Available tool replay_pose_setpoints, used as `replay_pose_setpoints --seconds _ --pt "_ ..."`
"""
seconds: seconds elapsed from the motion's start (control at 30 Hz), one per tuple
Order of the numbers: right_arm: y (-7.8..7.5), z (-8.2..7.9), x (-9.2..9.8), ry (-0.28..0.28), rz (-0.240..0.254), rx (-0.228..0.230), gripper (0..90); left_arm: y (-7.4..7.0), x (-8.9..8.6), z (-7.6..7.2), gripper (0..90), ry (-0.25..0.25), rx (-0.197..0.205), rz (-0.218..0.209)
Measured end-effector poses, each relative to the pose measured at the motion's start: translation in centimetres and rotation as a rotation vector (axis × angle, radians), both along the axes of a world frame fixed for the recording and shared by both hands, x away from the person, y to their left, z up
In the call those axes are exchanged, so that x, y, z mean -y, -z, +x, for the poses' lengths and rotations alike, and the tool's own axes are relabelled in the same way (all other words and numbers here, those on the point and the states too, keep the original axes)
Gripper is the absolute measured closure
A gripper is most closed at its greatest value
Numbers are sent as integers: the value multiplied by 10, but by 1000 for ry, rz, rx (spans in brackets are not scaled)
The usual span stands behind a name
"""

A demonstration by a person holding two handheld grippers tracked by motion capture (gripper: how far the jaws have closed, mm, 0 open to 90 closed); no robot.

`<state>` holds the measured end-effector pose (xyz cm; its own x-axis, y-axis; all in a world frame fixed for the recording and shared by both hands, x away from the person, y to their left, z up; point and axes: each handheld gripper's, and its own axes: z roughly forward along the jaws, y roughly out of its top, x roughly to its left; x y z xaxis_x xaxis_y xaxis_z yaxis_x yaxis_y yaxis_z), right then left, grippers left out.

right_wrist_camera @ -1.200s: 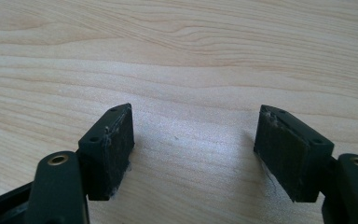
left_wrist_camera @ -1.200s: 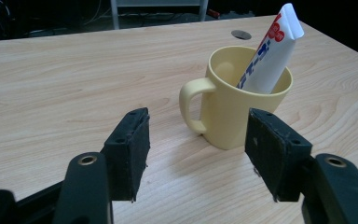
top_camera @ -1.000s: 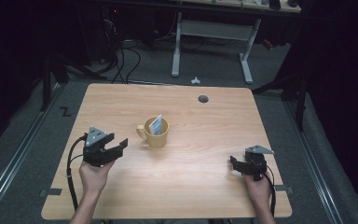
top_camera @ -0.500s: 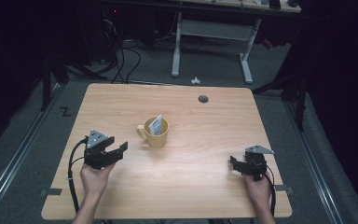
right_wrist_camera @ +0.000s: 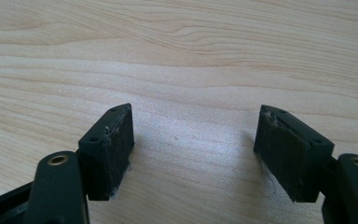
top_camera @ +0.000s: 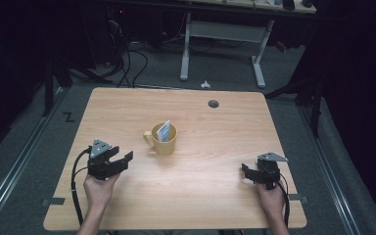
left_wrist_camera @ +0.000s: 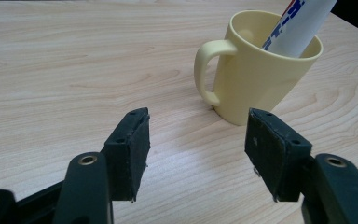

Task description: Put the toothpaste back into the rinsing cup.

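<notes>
A yellow mug (top_camera: 162, 138) stands upright near the middle of the wooden table (top_camera: 215, 132), handle to the left in the high view. A white packet with blue and red print (top_camera: 163, 130) leans inside it. My left gripper (top_camera: 122, 160) is open with nothing between its jaws, a short way to the left of the mug and nearer to me. In the left gripper view the mug (left_wrist_camera: 256, 70) and packet (left_wrist_camera: 291, 25) stand ahead and to the right of the open left gripper (left_wrist_camera: 196, 154). My right gripper (top_camera: 246, 172) rests open near the table's front right; in its own view the right gripper (right_wrist_camera: 193, 154) is low over bare wood.
A round cable hole (top_camera: 213, 104) sits in the table near its far edge. Beyond the table a white desk frame (top_camera: 223, 46) and loose cables (top_camera: 127, 54) lie on the dark floor. Bare tabletop stretches between the mug and the right gripper.
The left gripper has drifted slightly toward the near edge, away from the mug. The right gripper, the mug and the packet stay where they were.
</notes>
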<state>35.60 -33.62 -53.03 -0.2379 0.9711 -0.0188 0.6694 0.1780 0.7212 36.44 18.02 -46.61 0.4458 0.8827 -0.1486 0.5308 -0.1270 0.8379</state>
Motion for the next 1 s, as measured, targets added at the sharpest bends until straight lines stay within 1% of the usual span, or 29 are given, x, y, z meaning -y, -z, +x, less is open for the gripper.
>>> replay_pose_setpoints --seconds 0.2,0.4,0.53,0.67,0.83,1.0 --pt "0 0 0 0 0 0 285 5 -1 0 403 -8 -15 4" --pt "0 0 0 0 0 0 285 10 -3 0 388 -19 -38 -7" --pt "0 0 0 0 0 0 284 13 -3 0 387 -29 -35 -14" --pt "0 0 0 0 0 0 285 17 -4 -1 385 -30 -45 -2" --pt "0 0 0 0 0 0 285 22 -5 0 384 -42 -55 -10" --pt "0 0 0 0 0 0 285 26 -6 1 384 -44 -68 5"
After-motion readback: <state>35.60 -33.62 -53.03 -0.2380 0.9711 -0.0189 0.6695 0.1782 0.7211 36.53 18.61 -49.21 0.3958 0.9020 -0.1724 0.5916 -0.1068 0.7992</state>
